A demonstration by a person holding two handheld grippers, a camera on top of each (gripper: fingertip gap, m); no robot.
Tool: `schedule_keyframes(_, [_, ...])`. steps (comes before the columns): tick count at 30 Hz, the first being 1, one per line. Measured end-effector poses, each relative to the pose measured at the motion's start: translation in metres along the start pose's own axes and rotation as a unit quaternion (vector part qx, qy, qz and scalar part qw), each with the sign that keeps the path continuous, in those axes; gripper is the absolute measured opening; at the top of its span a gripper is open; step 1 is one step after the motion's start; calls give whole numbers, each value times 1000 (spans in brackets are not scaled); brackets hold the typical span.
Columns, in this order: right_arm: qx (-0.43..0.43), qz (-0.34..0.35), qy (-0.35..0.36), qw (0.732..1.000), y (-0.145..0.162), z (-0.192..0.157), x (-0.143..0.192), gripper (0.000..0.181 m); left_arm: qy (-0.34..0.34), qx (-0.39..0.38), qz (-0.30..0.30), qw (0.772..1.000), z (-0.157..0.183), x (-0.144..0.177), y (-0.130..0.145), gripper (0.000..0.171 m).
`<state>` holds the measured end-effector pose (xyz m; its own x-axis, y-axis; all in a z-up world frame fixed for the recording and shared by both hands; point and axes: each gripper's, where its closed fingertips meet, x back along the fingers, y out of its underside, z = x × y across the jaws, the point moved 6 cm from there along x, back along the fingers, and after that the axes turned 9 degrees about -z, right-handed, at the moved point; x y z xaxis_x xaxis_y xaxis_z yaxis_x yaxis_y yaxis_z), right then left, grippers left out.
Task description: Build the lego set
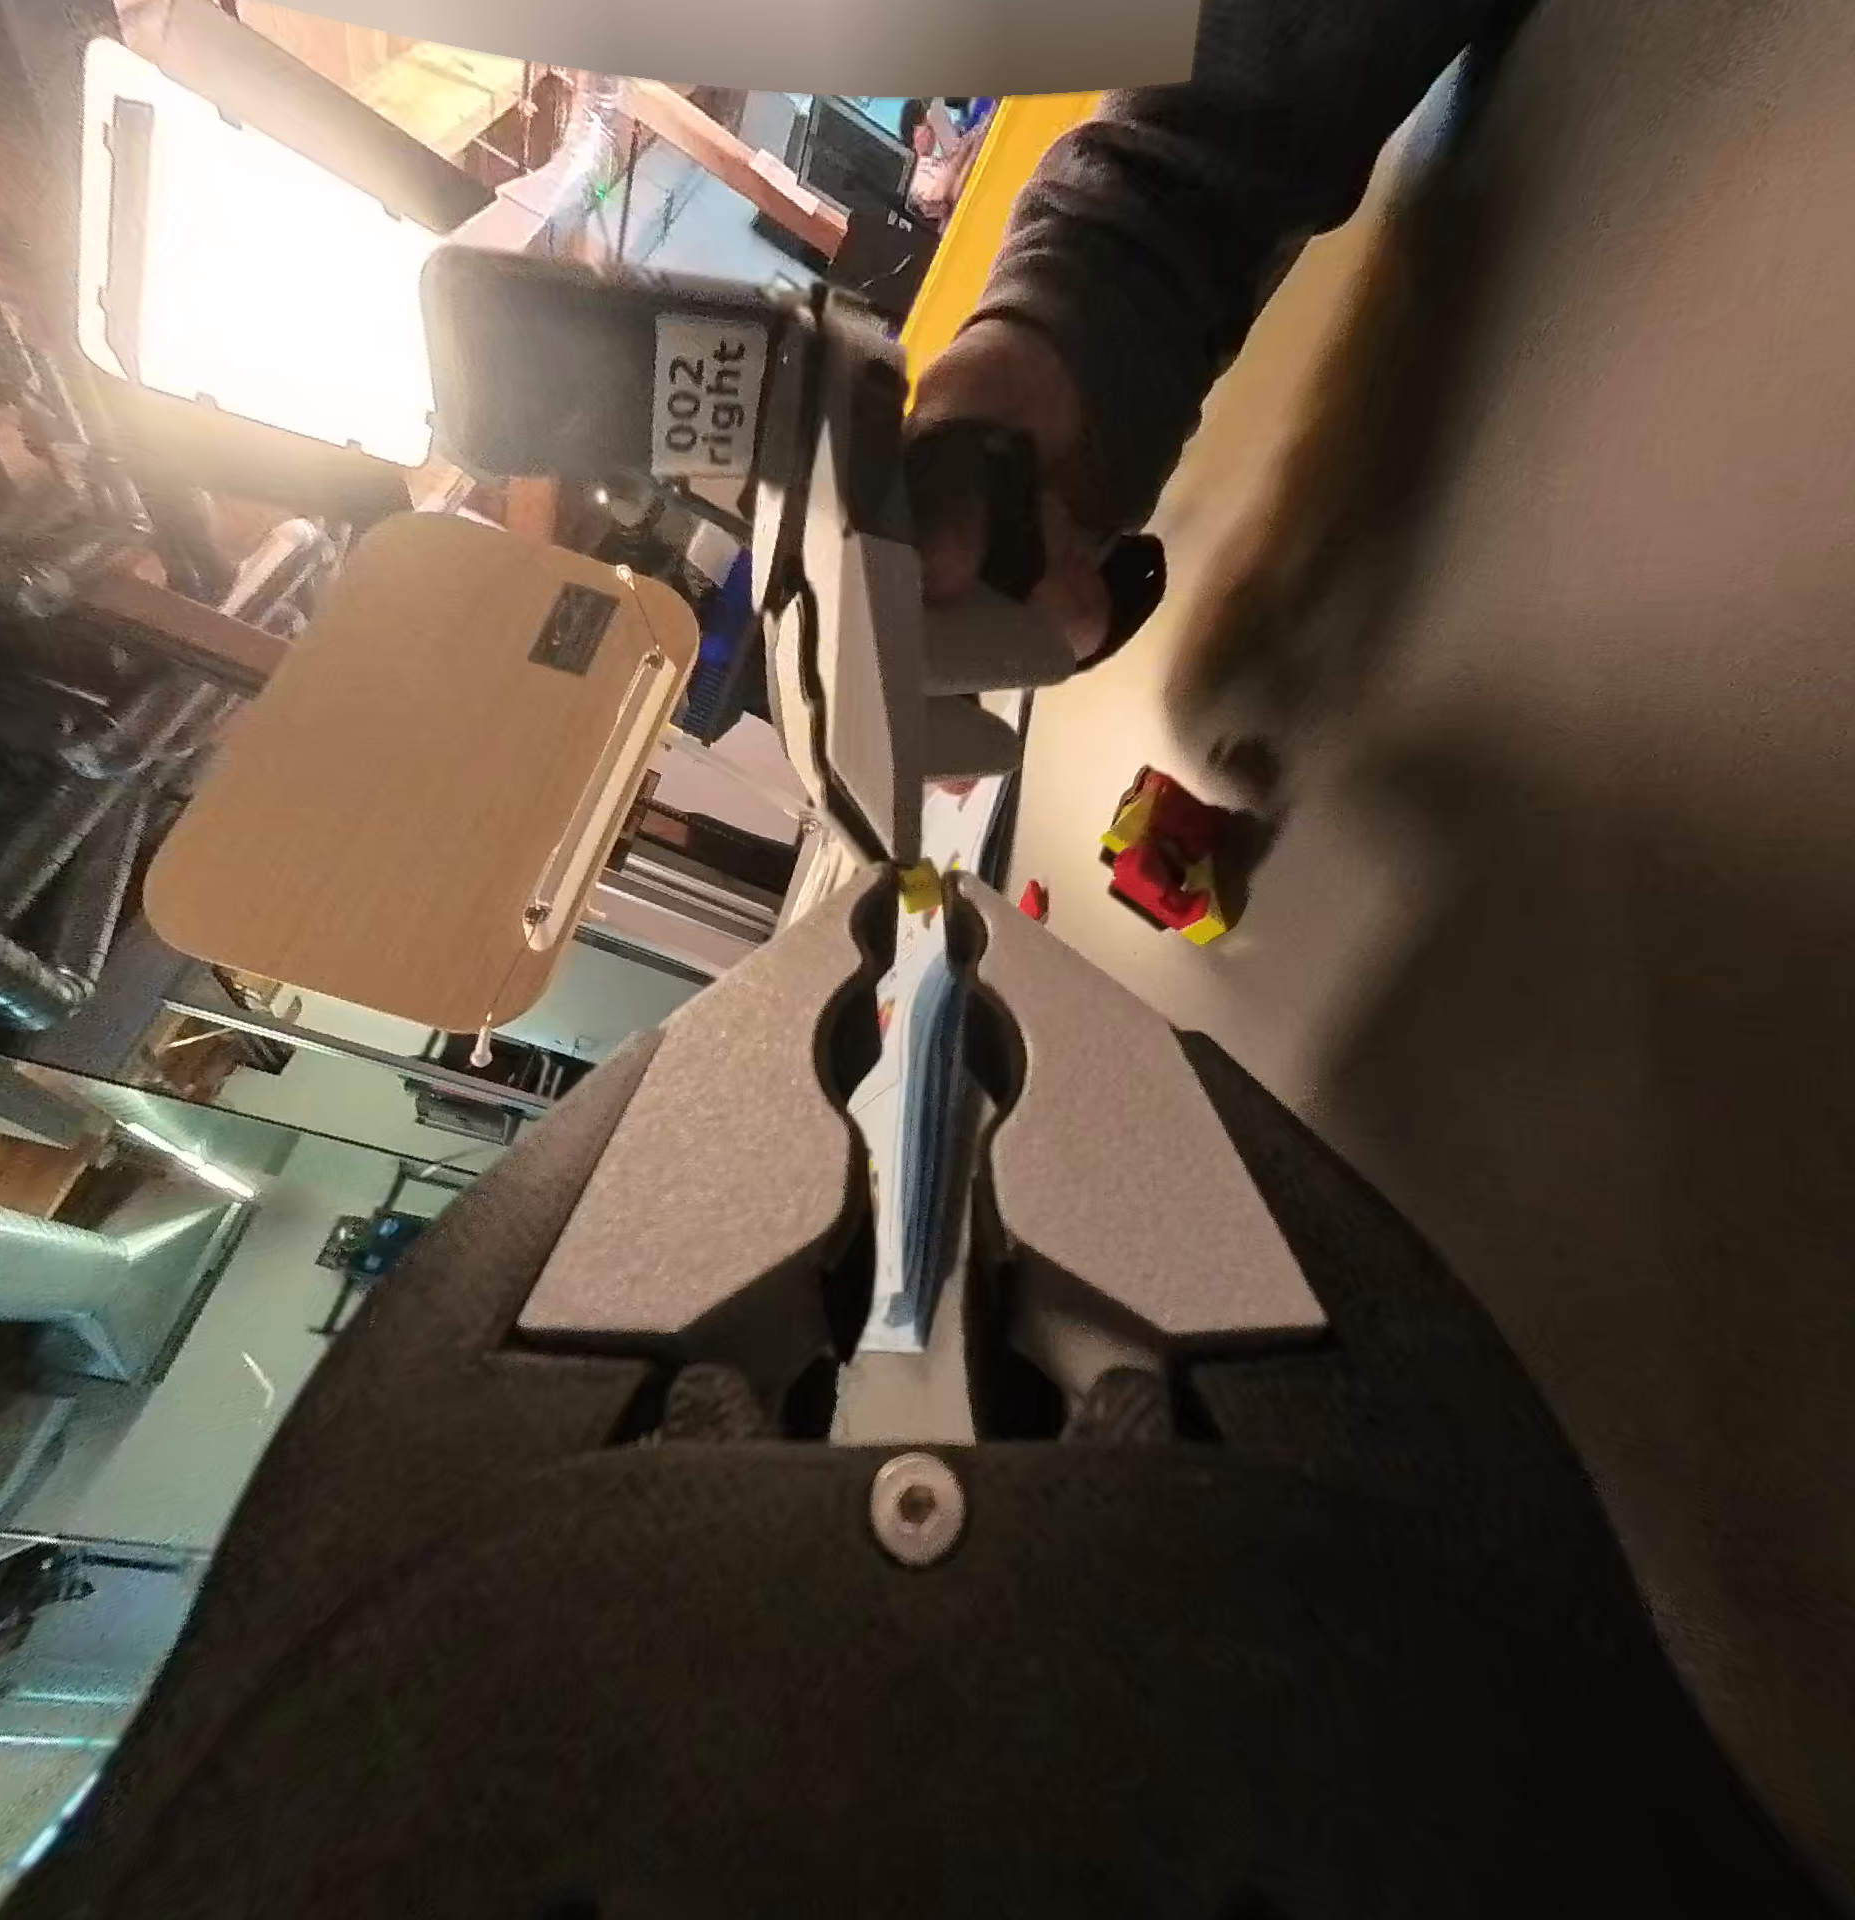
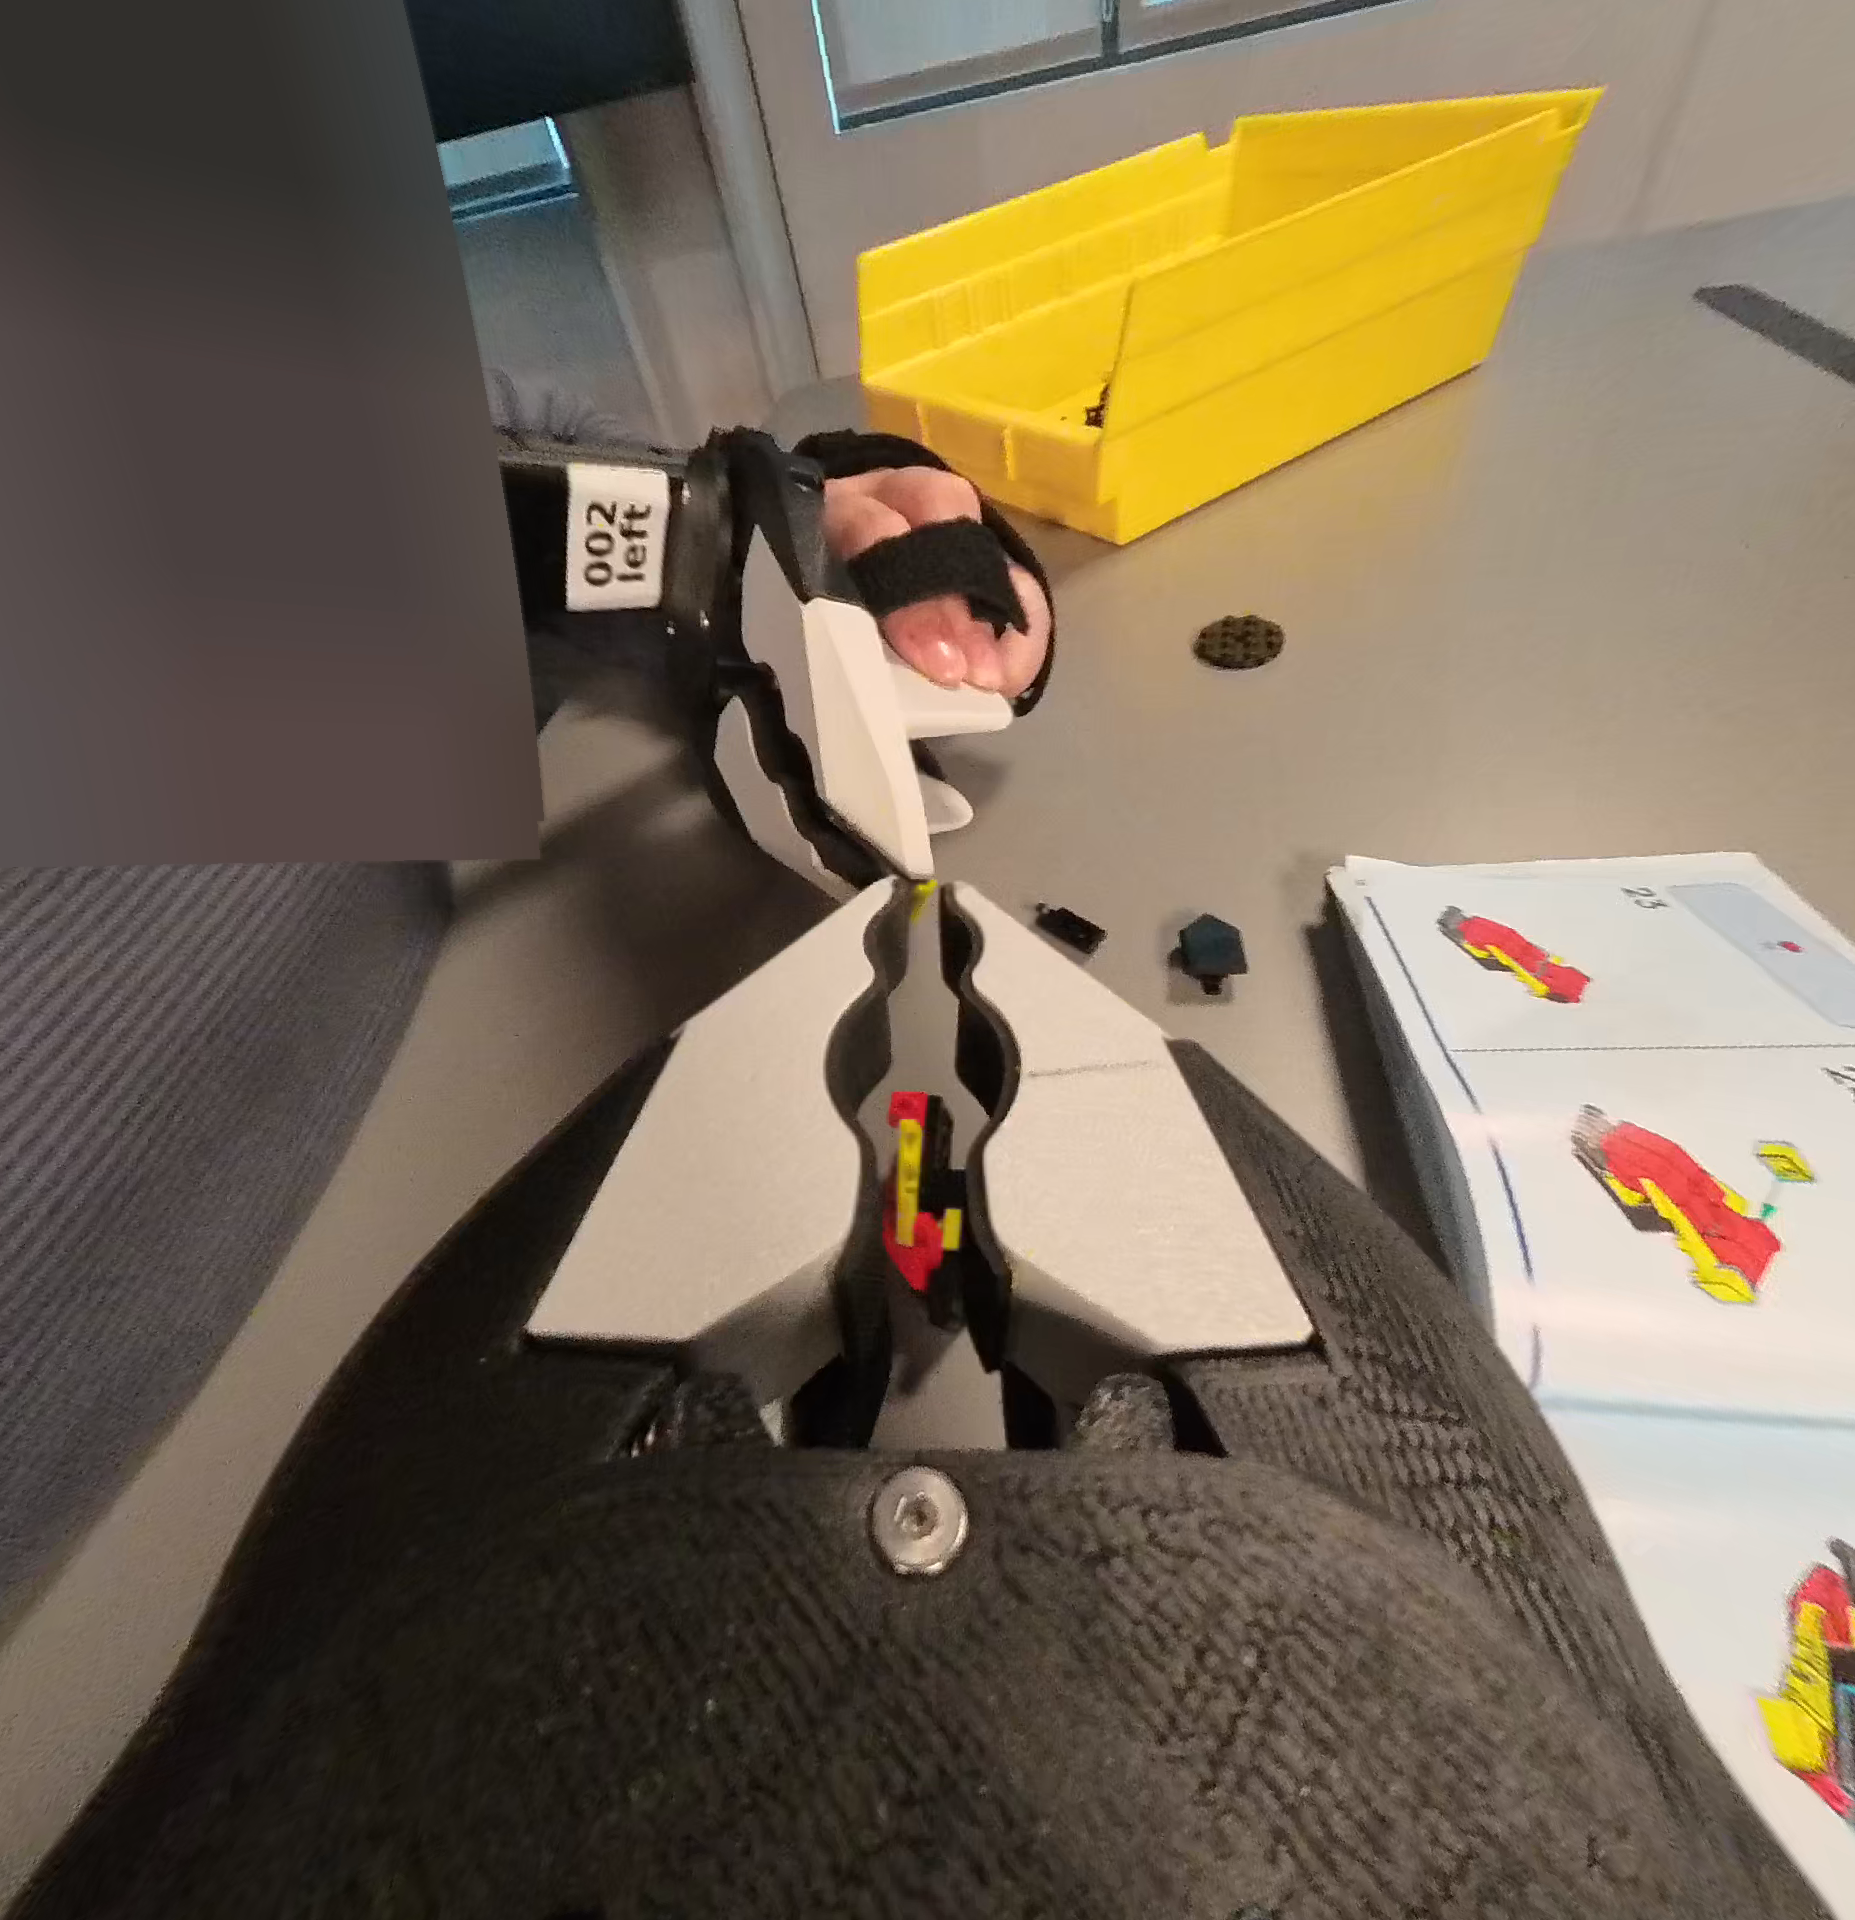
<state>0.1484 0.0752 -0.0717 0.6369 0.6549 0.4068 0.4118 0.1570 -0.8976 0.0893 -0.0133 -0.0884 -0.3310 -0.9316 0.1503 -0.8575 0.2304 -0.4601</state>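
Both tips met on the small yellow piece (image 1: 918, 888); seemingly a handover, red car (image 1: 1167, 868) waiting at three o'clock. Left gripper (image 1: 921, 883) jaws pinched it; right gripper (image 2: 918, 896) jaws nearly pressed together on it too.

Setting: workshop or lab space. Evidence: smooth grey bench (image 2: 1525, 644); open-fronted yellow plastic parts bin (image 2: 1214, 312); bright rectangular light panel (image 1: 248, 270); exposed wooden ceiling beams (image 1: 694, 114); cluttered metal framing (image 1: 61, 779) behind; monitors (image 1: 850, 145) beyond.
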Motion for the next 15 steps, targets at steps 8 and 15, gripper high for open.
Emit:
schedule_keyframes(8, [-25, -1, -30, 999, 3, -1, -2, 1, 4, -14, 5, 1000, 3, 1, -2, 7])
schedule_keyframes(15, [-18, -9, -14, 1000, 5, -1, -2, 0, 11, -16, -1, 1000, 5, -1, 0, 8])
